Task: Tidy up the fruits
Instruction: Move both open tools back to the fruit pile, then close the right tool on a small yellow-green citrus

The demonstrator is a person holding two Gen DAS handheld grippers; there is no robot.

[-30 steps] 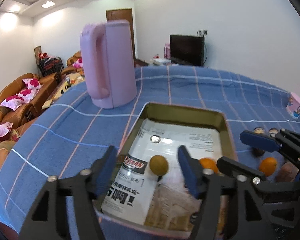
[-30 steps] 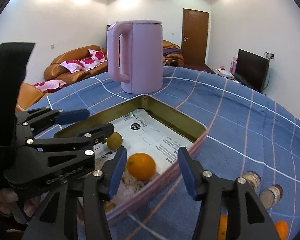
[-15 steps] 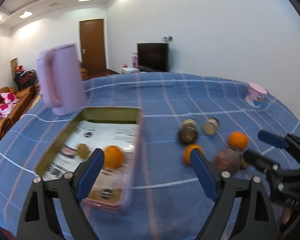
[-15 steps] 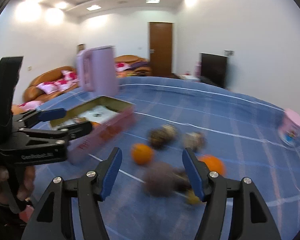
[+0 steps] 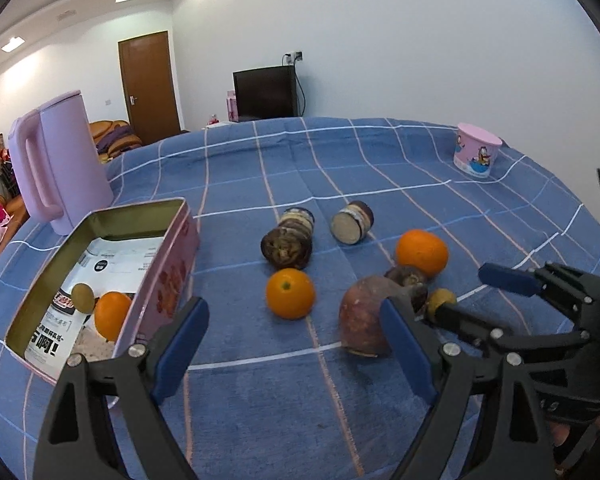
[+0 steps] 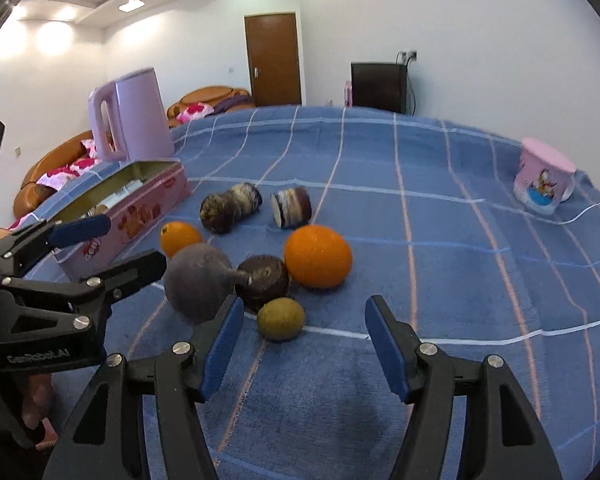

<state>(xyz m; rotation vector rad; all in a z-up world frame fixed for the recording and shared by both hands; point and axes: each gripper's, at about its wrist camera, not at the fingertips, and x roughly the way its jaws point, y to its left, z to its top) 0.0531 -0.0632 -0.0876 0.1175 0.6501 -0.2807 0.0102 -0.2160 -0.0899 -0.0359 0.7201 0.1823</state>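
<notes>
Now both of your grippers hover over the loose fruit with nothing between the pads. The left gripper (image 5: 296,344) has its fingers spread wide; the small orange (image 5: 290,293) lies just ahead of the gap between them, and the reddish-brown fruit (image 5: 362,326) sits against the right finger, partly hidden by it. The right gripper (image 6: 304,350) has its fingers apart too, and the green fruit (image 6: 281,318) lies just beyond the fingertips, nearer the left one.

I think the risk is crowding. The green fruit touches, or nearly touches, the dark round fruit (image 6: 262,286), and the big orange (image 6: 318,256) is just behind. If you close off-centre, a finger can push a neighbour and round fruit will roll on the cloth (image 6: 440,240). Your two grippers are also near each other, so they may collide. The tin (image 5: 156,272), left of the left fingers, already holds two fruits.
</notes>
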